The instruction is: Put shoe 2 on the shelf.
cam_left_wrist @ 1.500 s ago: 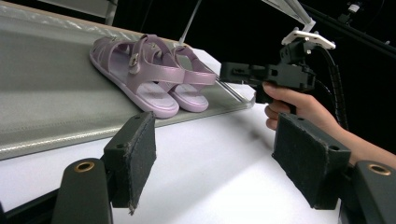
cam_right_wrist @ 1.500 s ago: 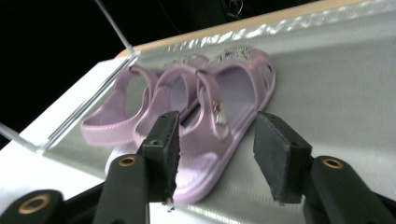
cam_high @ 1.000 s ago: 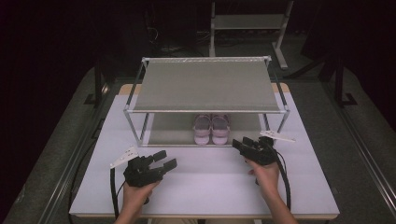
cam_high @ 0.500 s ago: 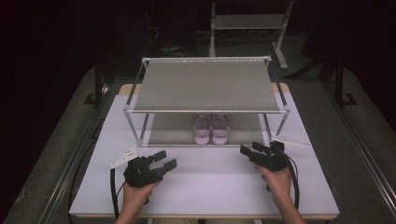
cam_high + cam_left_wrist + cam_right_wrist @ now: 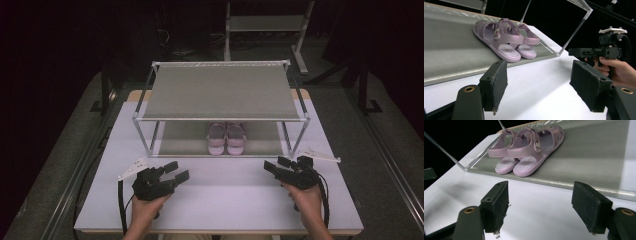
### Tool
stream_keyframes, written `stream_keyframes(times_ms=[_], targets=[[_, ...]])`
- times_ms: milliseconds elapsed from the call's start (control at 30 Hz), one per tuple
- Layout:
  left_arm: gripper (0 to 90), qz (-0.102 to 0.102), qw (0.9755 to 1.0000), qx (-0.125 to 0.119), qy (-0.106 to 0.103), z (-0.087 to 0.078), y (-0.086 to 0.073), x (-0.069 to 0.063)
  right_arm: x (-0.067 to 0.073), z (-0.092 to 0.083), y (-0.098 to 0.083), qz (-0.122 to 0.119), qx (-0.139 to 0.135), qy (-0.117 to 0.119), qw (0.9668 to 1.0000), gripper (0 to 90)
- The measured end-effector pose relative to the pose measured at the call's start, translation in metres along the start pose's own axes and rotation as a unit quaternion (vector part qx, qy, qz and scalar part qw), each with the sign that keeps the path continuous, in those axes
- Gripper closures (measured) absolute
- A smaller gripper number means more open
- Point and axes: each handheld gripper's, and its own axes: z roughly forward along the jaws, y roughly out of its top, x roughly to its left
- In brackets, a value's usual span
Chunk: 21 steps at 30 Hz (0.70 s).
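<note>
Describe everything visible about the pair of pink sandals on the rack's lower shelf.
The pink sandals are a small matched pair in glossy, plastic-looking lilac pink, each with woven front straps, a buckled ankle strap and a paler insole. They stand upright side by side, touching, heels toward the person, on the grey lower shelf of the metal-framed rack, right of its middle. Nothing else touches them; both grippers sit apart on the white table.

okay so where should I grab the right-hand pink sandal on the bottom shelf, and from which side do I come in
Grip the right sandal at its heel end, probably by the back strap, coming in level from the rack's open front. The heels face the table edge, and the top shelf blocks a reach from above. The right gripper is nearest, its jaws open and just widened, nothing between them.
</note>
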Motion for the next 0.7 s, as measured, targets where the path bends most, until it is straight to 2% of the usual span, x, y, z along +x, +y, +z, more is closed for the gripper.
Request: stream_keyframes(times_ms=[700], targets=[[29.5, 0.003, 1.0, 0.004, -0.002, 0.001, 0.0, -0.001, -0.012, -0.029, -0.011, 0.003, 0.008, -0.018, 0.9998, 28.8]])
